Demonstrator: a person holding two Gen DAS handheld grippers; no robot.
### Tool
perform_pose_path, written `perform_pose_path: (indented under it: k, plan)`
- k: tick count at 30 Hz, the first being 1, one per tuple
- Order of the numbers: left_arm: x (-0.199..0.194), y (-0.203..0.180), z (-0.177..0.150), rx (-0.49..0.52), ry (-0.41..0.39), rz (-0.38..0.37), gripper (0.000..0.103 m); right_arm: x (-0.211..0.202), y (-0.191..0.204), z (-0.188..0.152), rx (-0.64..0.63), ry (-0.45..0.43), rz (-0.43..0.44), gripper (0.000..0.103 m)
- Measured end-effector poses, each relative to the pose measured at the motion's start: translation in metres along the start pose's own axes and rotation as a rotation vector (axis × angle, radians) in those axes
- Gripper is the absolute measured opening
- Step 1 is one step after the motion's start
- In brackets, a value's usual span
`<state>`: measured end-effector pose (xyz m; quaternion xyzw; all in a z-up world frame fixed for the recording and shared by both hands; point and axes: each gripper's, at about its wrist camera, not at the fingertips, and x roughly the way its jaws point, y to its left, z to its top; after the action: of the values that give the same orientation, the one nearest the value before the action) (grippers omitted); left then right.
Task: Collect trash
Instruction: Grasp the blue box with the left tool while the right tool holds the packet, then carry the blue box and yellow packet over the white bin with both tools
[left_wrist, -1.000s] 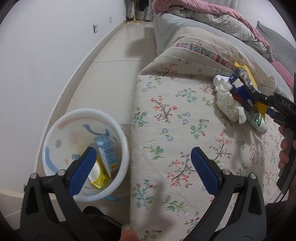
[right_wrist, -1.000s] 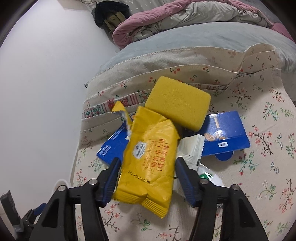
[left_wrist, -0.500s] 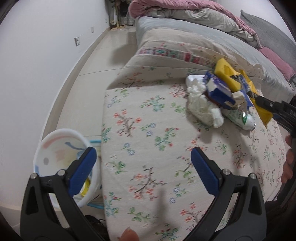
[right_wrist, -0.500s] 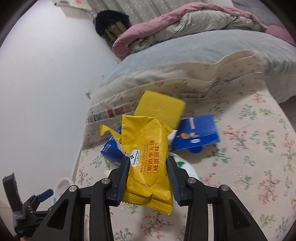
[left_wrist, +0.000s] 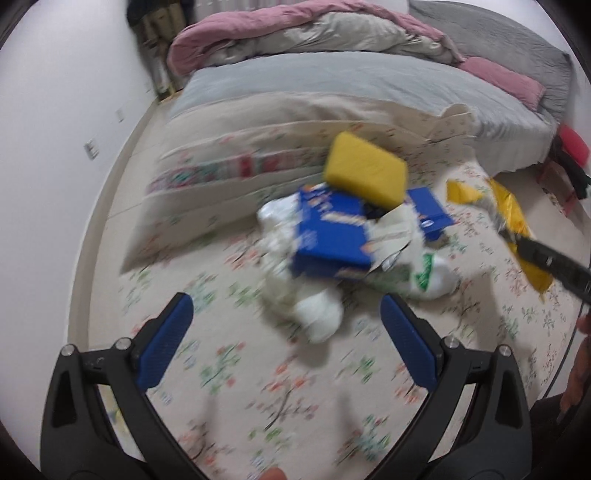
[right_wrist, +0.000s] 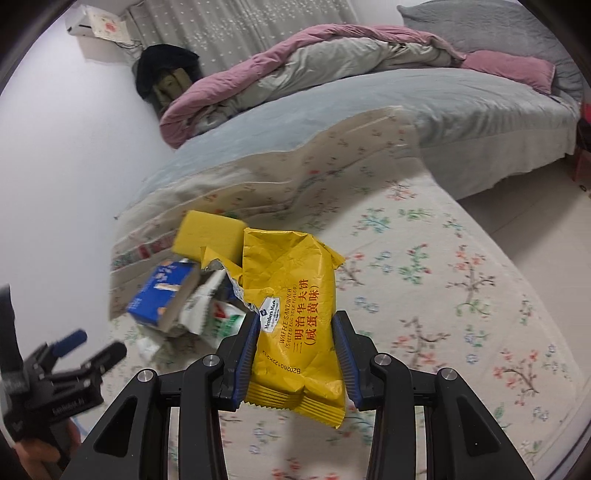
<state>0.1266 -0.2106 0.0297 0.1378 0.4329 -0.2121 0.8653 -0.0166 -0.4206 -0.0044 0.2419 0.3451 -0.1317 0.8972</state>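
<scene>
My right gripper (right_wrist: 295, 328) is shut on a yellow snack wrapper (right_wrist: 291, 306) and holds it above the floral cloth. The wrapper also shows in the left wrist view (left_wrist: 517, 221) at the right. A trash pile lies on the cloth: a yellow sponge (left_wrist: 364, 168), a blue box (left_wrist: 328, 236), crumpled white tissue (left_wrist: 310, 306) and a white-green packet (left_wrist: 424, 273). My left gripper (left_wrist: 286, 321) is open and empty, just in front of the tissue. The pile also shows in the right wrist view (right_wrist: 177, 295).
The floral cloth (left_wrist: 258, 387) covers a low surface beside a bed with a grey sheet (left_wrist: 332, 81) and a pink duvet (right_wrist: 295, 48). A white wall (left_wrist: 55, 110) stands at the left. The left gripper also shows in the right wrist view (right_wrist: 85, 347).
My left gripper has swung from the white bin at the floor toward the trash pile. My right gripper has closed on the yellow wrapper and lifted it off the pile.
</scene>
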Motion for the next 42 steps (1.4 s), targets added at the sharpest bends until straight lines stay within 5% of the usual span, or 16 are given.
perform_pose_path:
  k: [10, 13, 29, 42]
  plan:
    - [0.037, -0.028, 0.014, 0.082, 0.031, -0.043, 0.075, 0.002, -0.024, -0.006, 0.046, 0.028, -0.011, 0.041]
    - [0.044, -0.03, 0.013, 0.087, 0.041, -0.042, 0.06, 0.003, -0.028, -0.006, 0.064, 0.03, -0.006, 0.041]
    - [-0.006, -0.003, 0.001, 0.001, -0.058, -0.093, 0.059, -0.004, -0.014, -0.006, 0.042, 0.025, 0.024, 0.041]
    - [-0.048, 0.057, -0.055, -0.189, -0.084, -0.124, 0.059, -0.005, 0.029, -0.02, -0.051, 0.044, 0.075, 0.041]
